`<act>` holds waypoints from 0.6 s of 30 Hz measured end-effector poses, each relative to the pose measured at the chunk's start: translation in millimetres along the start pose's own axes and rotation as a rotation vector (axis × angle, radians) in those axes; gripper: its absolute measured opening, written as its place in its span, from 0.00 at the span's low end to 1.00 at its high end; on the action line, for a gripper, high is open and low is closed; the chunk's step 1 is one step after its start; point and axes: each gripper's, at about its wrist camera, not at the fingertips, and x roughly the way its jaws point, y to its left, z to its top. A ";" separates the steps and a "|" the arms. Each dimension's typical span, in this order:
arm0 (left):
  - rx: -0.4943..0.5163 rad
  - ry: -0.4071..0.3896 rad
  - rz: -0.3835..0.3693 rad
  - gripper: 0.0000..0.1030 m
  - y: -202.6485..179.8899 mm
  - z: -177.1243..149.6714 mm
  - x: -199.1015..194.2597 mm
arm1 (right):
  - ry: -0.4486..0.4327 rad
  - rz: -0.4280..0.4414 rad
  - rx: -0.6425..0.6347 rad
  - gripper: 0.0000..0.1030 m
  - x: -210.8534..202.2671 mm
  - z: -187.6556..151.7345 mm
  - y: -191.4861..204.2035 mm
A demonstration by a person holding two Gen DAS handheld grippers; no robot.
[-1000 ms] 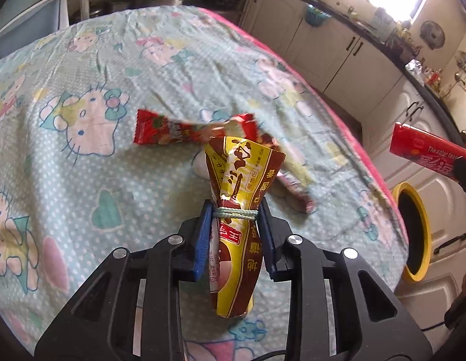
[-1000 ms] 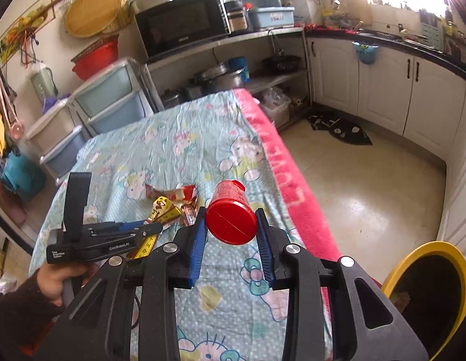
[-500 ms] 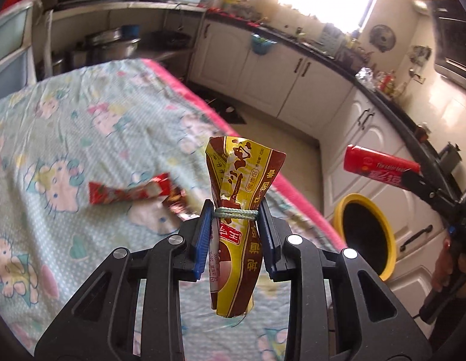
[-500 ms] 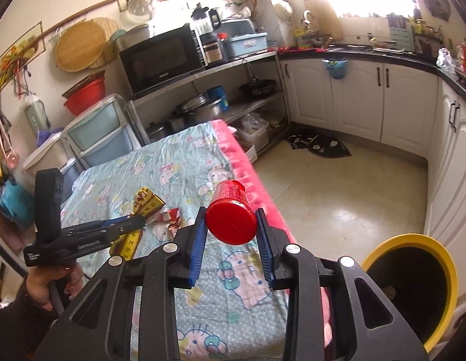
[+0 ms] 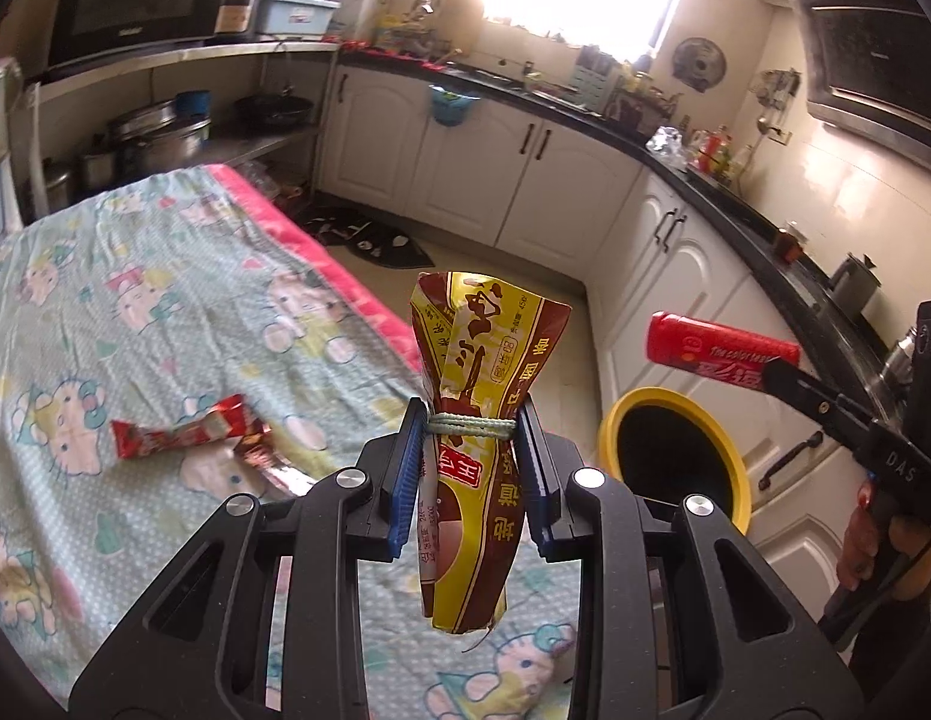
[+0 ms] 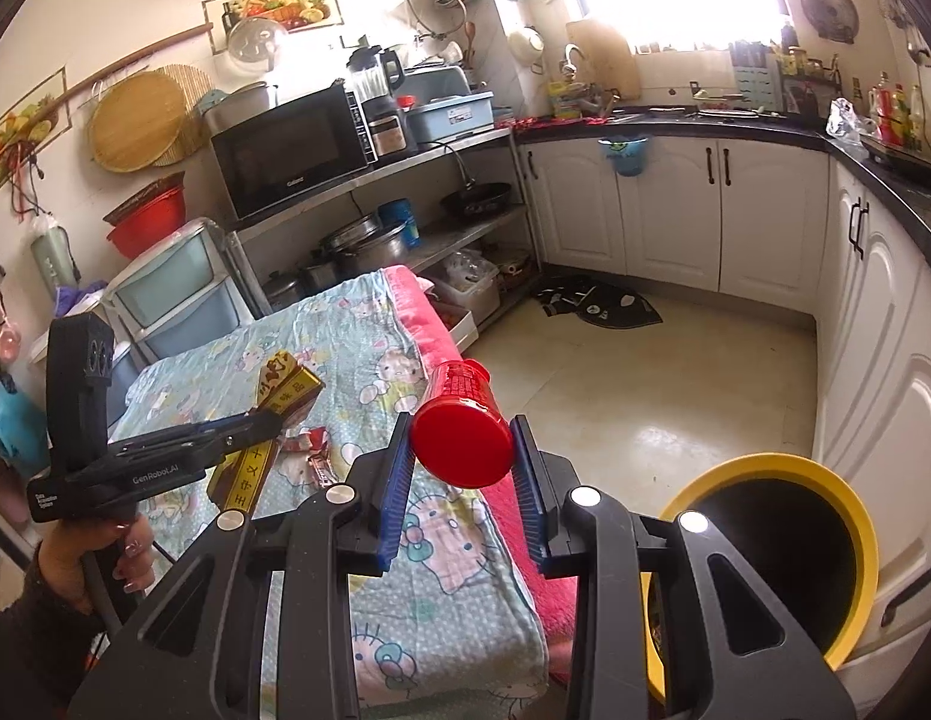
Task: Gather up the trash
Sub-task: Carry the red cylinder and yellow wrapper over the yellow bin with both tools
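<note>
Two handheld grippers are raised above a worktop (image 5: 135, 312) covered in a pale blue cartoon-cat cloth with a pink edge, in a home kitchen.

The left gripper (image 5: 472, 429) points forward and downward. Its blue-padded jaws pinch a yellow and brown snack wrapper (image 5: 483, 432) at its waist, where a green string is tied round it. The wrapper stands upright, its top flaring above the jaws and its bottom hanging below them. In the right wrist view the same gripper (image 6: 258, 423) shows from the side, held by a hand (image 6: 105, 546) in a dark sleeve at the lower left, with the wrapper (image 6: 285, 387) sticking up out of the jaws.

The right gripper (image 6: 462, 450) also tilts downward. Its jaws grip a red plastic tube (image 6: 462, 432) lying lengthwise between them, its flat round end facing the camera. In the left wrist view the tube (image 5: 720, 351) juts out to the left of this gripper, and only part of the holding hand (image 5: 867, 531) shows at the right edge.

A yellow-rimmed bin (image 6: 849, 516) with a dark inside stands on the floor beside the worktop, below and right of the tube; the gripper's body cuts off its lower part.

A red wrapper (image 5: 177, 429) and a crumpled foil piece (image 5: 261, 459) lie on the cloth. Their print is too blurred to read.
</note>
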 end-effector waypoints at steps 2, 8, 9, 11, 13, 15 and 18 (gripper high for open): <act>0.015 -0.002 -0.013 0.22 -7.9 1.1 0.2 | -0.002 -0.006 0.005 0.29 -3.6 -3.5 -2.4; 0.055 -0.002 -0.051 0.22 -27.6 2.2 3.3 | -0.019 -0.026 0.021 0.29 -17.4 -11.2 -5.5; 0.062 -0.002 -0.056 0.22 -31.4 2.3 3.7 | -0.022 -0.030 0.023 0.29 -19.3 -11.2 -6.2; 0.073 -0.001 -0.066 0.22 -37.4 2.4 5.1 | -0.033 -0.038 0.030 0.29 -24.8 -13.2 -7.0; 0.088 0.001 -0.079 0.22 -45.6 2.4 7.6 | -0.045 -0.059 0.034 0.29 -31.5 -14.6 -8.6; 0.103 0.002 -0.091 0.22 -53.4 2.8 9.2 | -0.056 -0.084 0.035 0.29 -36.6 -15.1 -9.4; 0.121 0.005 -0.114 0.22 -66.5 4.3 13.4 | -0.072 -0.125 0.042 0.29 -45.5 -16.8 -15.2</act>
